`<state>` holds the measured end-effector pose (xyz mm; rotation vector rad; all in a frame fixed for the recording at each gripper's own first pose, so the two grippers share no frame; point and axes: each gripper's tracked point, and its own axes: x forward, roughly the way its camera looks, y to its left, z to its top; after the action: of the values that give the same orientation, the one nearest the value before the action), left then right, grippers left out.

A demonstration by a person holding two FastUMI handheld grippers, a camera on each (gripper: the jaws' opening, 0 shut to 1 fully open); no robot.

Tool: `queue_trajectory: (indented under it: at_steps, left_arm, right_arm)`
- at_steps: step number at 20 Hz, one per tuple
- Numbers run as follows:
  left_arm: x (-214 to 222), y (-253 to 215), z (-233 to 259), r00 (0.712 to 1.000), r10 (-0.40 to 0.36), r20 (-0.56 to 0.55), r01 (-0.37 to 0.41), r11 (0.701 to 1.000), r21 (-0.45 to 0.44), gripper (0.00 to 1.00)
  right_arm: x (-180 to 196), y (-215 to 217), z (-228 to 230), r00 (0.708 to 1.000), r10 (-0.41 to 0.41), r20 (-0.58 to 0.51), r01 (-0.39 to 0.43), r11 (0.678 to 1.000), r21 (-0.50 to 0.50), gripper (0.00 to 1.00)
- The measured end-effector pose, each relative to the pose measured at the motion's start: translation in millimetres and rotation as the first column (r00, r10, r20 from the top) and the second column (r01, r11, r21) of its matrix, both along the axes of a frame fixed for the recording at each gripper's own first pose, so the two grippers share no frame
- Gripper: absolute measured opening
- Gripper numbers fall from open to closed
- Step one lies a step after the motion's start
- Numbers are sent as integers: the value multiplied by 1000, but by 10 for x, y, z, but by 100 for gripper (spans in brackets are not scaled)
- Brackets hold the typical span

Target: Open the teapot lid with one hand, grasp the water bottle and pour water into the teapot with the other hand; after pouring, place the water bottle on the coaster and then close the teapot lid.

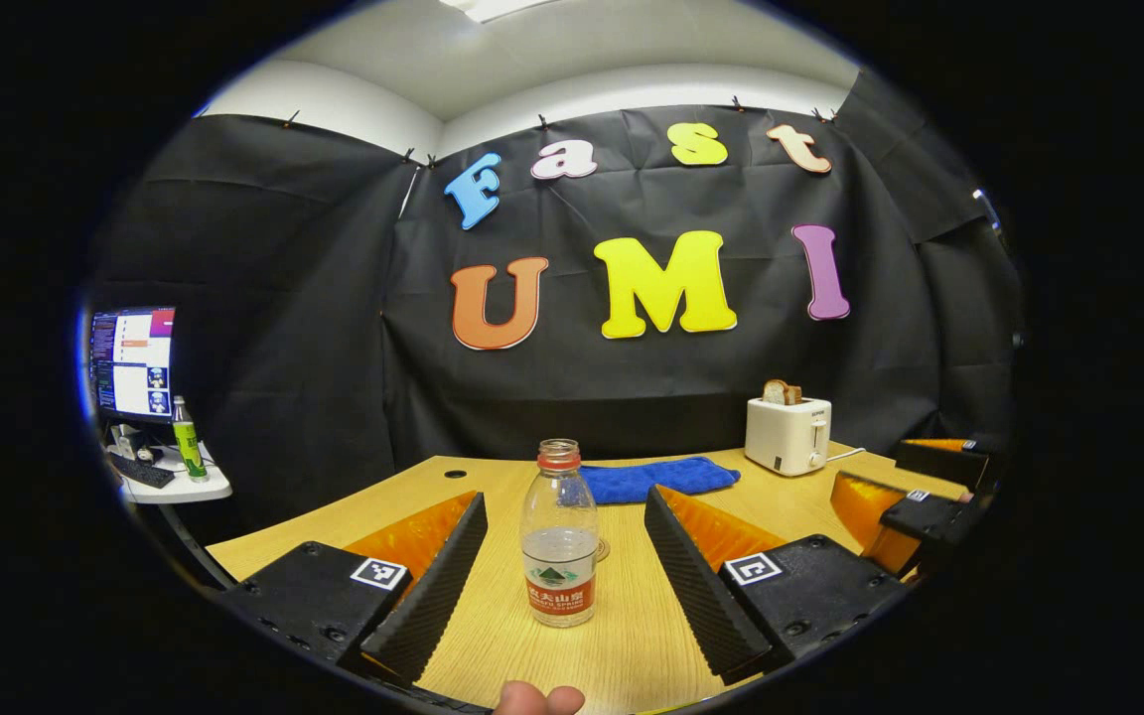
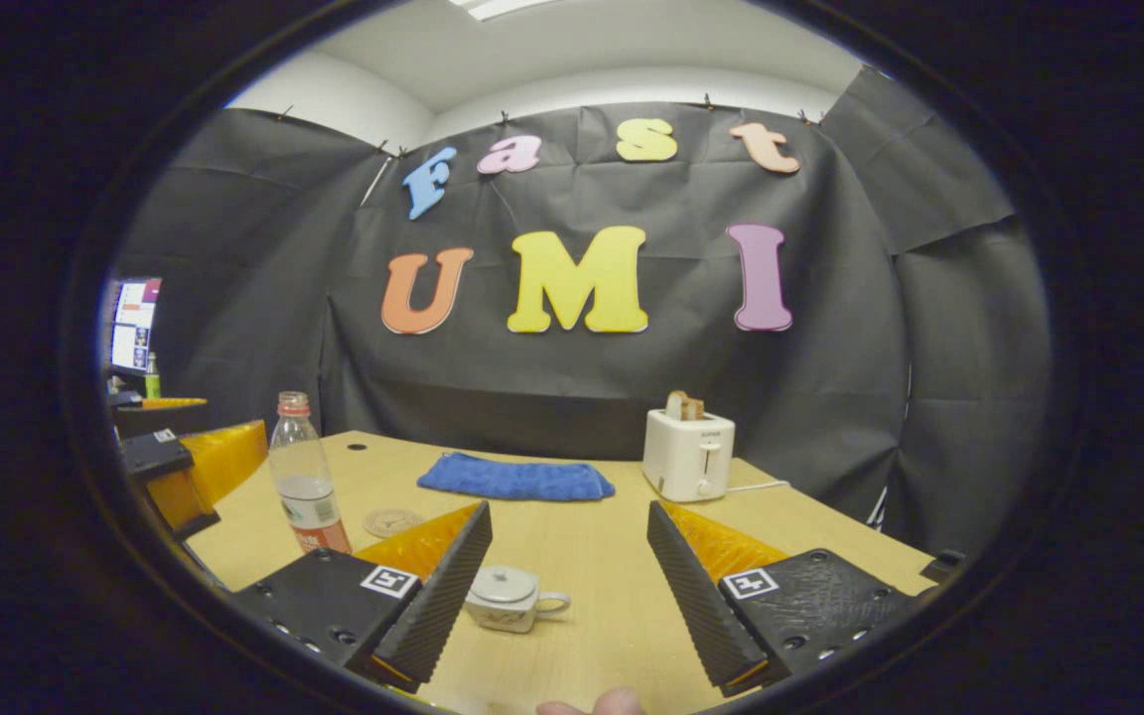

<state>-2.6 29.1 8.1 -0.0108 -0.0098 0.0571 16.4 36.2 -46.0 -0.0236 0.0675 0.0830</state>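
Note:
A clear water bottle with a red-and-white label and no cap stands upright on the wooden table, partly filled. My left gripper is open, its fingers on either side of the bottle without touching it. In the right gripper view the same bottle stands at the left, with a round coaster just to its right. A small white teapot with its lid on sits between the fingers of my open right gripper, close to the left finger. The other gripper shows at the far left.
A blue cloth lies at the back of the table. A white toaster holding bread stands at the back right, its cord trailing right. A monitor and a green bottle are on a side desk to the left.

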Motion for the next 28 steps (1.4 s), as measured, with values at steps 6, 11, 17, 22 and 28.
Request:
queue_trajectory:
  at_steps: [6,11,17,22,28]
  left_arm:
    - [12,187,35,999,37,3,-37,999,-11,100]
    - [26,303,28,998,60,-1,-60,998,-20,100]
    - [45,371,-26,997,73,-16,-73,997,-18,100]
    - [88,398,-82,996,80,-33,-80,997,-20,100]
    - [104,447,-128,995,89,-43,-90,996,-23,100]
  right_arm:
    - [224,242,-314,998,45,-49,-46,999,-9,97]
    - [438,383,-535,994,68,-90,-69,997,-16,95]
    - [619,459,-736,988,71,-138,-76,997,-33,94]
    - [664,580,-828,980,97,-175,-106,993,-43,58]
    - [719,615,-874,972,116,-206,-128,991,-48,20]
